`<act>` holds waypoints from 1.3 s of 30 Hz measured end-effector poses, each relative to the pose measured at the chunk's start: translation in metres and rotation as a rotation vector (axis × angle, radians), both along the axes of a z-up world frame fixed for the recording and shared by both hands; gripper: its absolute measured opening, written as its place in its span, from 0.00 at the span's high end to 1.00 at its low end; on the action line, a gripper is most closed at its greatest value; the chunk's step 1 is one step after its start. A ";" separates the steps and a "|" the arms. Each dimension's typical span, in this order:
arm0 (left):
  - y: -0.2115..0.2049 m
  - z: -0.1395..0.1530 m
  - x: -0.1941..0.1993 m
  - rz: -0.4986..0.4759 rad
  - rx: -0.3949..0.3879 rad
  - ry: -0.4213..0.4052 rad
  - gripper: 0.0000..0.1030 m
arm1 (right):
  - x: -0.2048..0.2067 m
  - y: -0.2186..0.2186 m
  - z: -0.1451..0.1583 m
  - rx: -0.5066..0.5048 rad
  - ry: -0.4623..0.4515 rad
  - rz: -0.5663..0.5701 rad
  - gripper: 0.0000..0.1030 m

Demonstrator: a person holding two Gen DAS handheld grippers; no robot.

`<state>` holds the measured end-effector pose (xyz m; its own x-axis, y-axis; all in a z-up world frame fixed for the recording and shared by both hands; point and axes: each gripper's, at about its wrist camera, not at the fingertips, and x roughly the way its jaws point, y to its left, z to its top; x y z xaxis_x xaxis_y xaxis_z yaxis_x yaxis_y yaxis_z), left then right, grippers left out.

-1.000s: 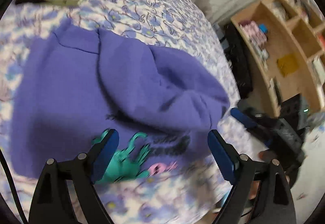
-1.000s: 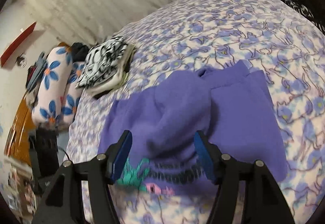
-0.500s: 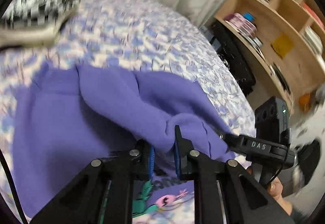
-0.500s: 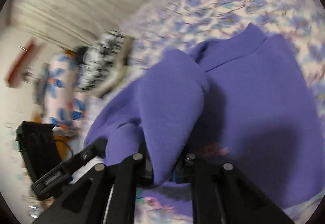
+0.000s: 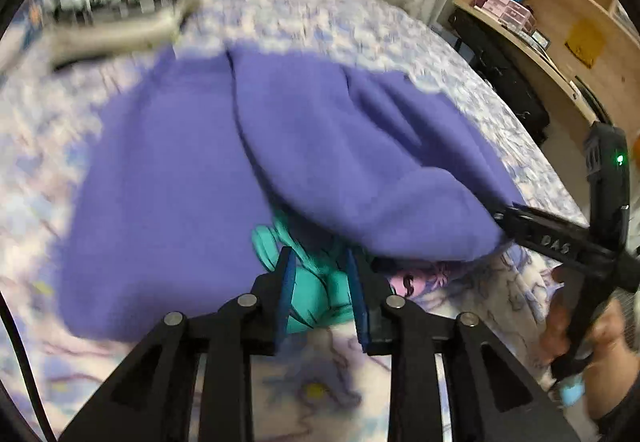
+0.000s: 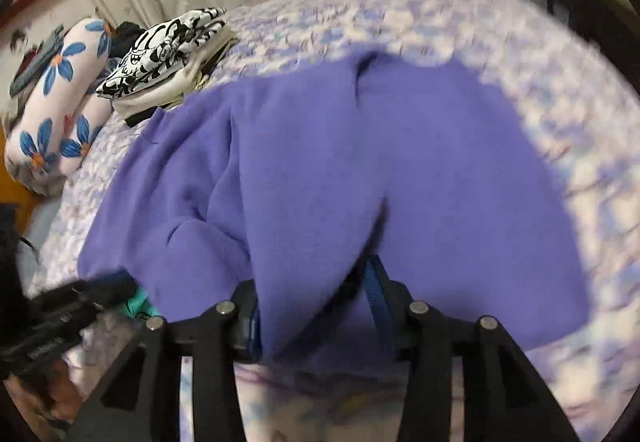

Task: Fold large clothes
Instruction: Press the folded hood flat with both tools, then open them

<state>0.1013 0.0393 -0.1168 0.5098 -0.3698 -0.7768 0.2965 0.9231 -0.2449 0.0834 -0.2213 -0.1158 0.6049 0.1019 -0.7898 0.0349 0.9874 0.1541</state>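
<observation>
A large purple sweatshirt [image 5: 192, 177] with a teal and pink print [image 5: 316, 294] lies on the bed. A folded purple flap [image 5: 380, 177] lies across its middle. My left gripper [image 5: 320, 274] sits at the near hem over the teal print, jaws a little apart, nothing clearly pinched. My right gripper [image 6: 312, 306] is closed on the purple flap [image 6: 304, 242], which drapes between its fingers. The right gripper also shows in the left wrist view [image 5: 520, 219] at the flap's right end. The sweatshirt fills the right wrist view [image 6: 460, 181].
The bed has a lilac patterned sheet [image 5: 320, 13]. Folded black-and-white clothes [image 6: 168, 49] and a flowered pillow [image 6: 56, 89] lie at its far left. A wooden shelf unit [image 5: 560, 13] stands to the right of the bed.
Both grippers closed from wide open. The left one, shut on the purple flap half a second ago, has parted slightly and the flap has slipped out. The right still holds the flap.
</observation>
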 end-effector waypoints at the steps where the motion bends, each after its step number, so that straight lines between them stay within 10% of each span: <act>1: 0.002 0.009 0.000 0.010 0.006 -0.022 0.75 | -0.004 -0.006 0.010 -0.001 -0.018 -0.019 0.57; 6: 0.014 0.058 0.022 0.054 -0.105 -0.101 0.70 | -0.004 -0.018 0.050 0.004 -0.114 -0.068 0.54; 12: -0.026 0.049 0.060 0.001 -0.188 -0.043 0.70 | 0.021 -0.004 0.066 -0.035 -0.224 -0.032 0.53; 22: -0.033 -0.050 0.062 0.053 -0.102 0.153 0.71 | 0.045 0.006 -0.030 -0.034 -0.002 0.038 0.73; 30: -0.035 -0.040 0.051 0.061 -0.092 0.112 0.71 | 0.024 0.013 -0.017 -0.064 0.011 0.031 0.71; 39: -0.036 0.018 0.023 0.096 -0.107 -0.005 0.33 | 0.004 0.020 0.022 0.014 -0.039 0.044 0.71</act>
<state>0.1239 0.0032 -0.0992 0.5503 -0.3995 -0.7332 0.2095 0.9161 -0.3419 0.0873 -0.2015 -0.0935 0.6296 0.1399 -0.7642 -0.0143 0.9856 0.1687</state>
